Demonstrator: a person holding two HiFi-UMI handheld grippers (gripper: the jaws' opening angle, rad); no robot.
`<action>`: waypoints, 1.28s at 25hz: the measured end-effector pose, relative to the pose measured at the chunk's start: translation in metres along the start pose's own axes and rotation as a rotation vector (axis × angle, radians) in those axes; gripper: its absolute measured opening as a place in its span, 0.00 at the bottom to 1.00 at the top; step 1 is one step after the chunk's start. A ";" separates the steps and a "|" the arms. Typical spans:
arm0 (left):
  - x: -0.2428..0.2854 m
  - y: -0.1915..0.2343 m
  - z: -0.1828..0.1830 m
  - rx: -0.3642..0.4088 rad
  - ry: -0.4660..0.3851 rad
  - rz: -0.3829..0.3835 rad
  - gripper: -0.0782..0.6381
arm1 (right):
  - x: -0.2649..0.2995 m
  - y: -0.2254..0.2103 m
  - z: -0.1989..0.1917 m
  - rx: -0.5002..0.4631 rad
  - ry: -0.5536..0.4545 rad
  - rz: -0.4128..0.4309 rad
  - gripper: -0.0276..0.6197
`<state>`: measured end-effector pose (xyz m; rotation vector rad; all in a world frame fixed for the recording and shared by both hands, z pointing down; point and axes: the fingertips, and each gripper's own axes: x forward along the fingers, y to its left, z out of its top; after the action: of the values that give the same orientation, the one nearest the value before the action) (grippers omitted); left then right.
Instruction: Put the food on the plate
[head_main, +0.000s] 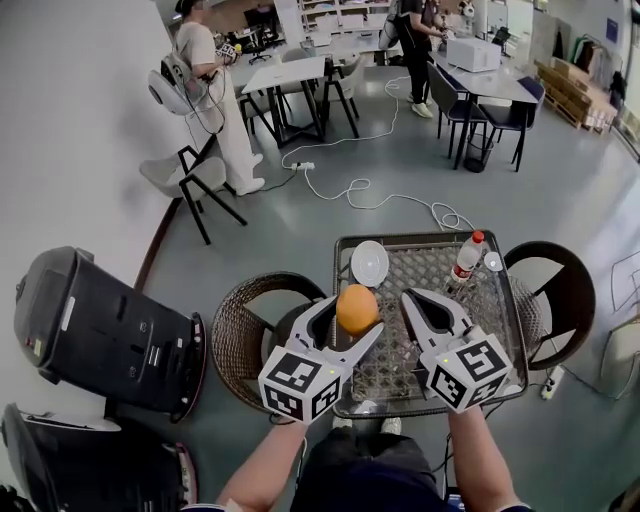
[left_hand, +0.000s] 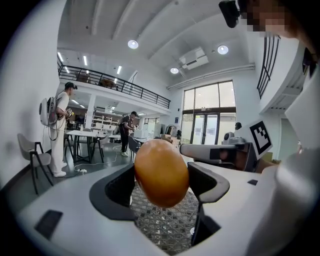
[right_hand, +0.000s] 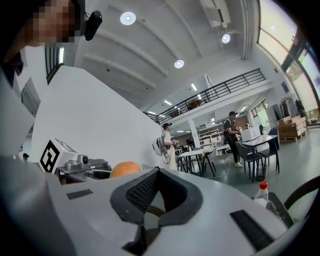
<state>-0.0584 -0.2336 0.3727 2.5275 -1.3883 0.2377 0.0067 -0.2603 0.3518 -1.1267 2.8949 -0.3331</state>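
An orange, egg-shaped piece of food (head_main: 357, 308) (left_hand: 161, 172) is clamped between the black pads of my left gripper (head_main: 357, 312) (left_hand: 161, 175). It is held in the air above the near left part of the glass-topped wicker table (head_main: 430, 370). The white plate (head_main: 369, 263) lies bare at the table's far left corner, beyond the food. My right gripper (head_main: 417, 295) (right_hand: 159, 172) hovers just right of the left one, jaws shut with nothing in them. The food (right_hand: 125, 169) also shows at the left of the right gripper view.
A clear bottle with a red cap (head_main: 466, 258) stands at the table's far right, with a small white lid (head_main: 493, 261) beside it. Wicker chairs flank the table at left (head_main: 245, 335) and right (head_main: 565, 290). Black bins (head_main: 100, 330) stand at left. People work at far tables.
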 end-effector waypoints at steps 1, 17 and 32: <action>0.001 0.004 0.000 -0.002 0.000 -0.007 0.58 | 0.003 -0.001 -0.001 0.000 0.005 -0.012 0.05; 0.041 0.059 -0.031 -0.021 0.095 -0.114 0.58 | 0.038 -0.017 -0.039 -0.011 0.076 -0.168 0.05; 0.156 0.128 -0.138 -0.078 0.311 -0.085 0.58 | 0.087 -0.092 -0.130 -0.043 0.230 -0.177 0.05</action>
<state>-0.0863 -0.3850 0.5624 2.3558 -1.1459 0.5244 -0.0087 -0.3600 0.5033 -1.4469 3.0140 -0.4331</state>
